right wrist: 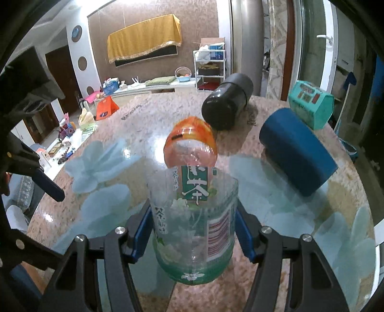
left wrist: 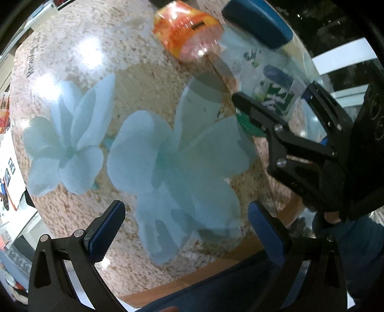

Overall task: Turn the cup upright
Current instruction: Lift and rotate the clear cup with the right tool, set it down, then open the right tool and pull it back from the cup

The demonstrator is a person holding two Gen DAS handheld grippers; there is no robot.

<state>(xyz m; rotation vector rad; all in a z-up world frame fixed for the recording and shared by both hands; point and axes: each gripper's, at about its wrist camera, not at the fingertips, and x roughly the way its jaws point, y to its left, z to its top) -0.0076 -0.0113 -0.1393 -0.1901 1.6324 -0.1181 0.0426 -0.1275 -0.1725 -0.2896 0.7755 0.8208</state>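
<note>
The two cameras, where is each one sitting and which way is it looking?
Left wrist view: sits on the left gripper, looking down across the flowered table; its open jaws show at the bottom, the right gripper and the person's hand beside it.
Right wrist view: sits on the right gripper, looking along the table into the room; its jaws clamp the clear cup, and the left gripper shows at the left edge.
Both views share the clear cup, the orange cup and the blue cup.
</note>
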